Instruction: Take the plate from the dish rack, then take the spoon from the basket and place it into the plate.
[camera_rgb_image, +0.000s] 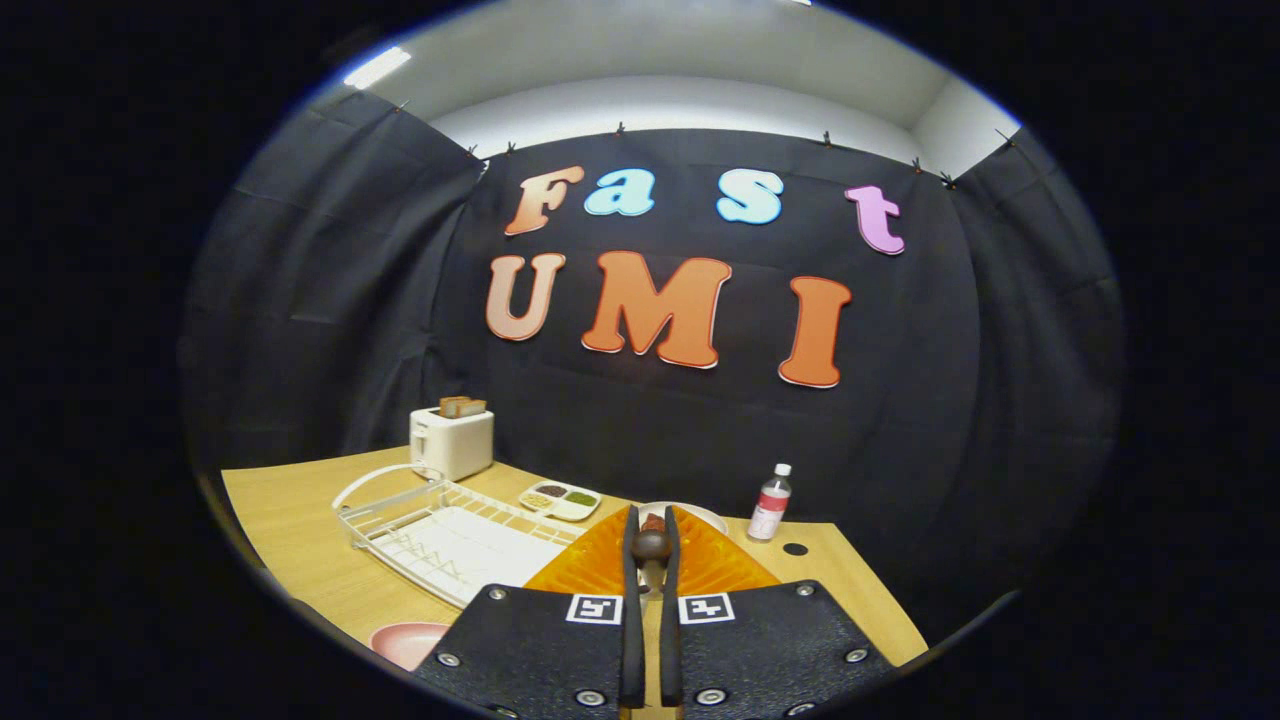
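Clamped between both fingers of the hand-held gripper (651, 545), the dark spoon (651, 548) sits raised above the desk (300, 520). Left of the fingers stands the white dish rack (440, 530), with a pink plate (408, 642) nearer, beside the gripper body.

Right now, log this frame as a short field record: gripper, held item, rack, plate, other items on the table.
gripper: gripper fingers nearly closed, pressing from both sides on a dark round-ended handle
held item: spoon, by the look of the handle; its far end is hidden
dish rack: white wire dish rack, no plate in it, ahead and to the left of the fingers
plate: pink plate on the wooden table, near side of the rack
others: toaster with bread beyond the rack; divided dish; bottle; white bowl beyond the fingertips
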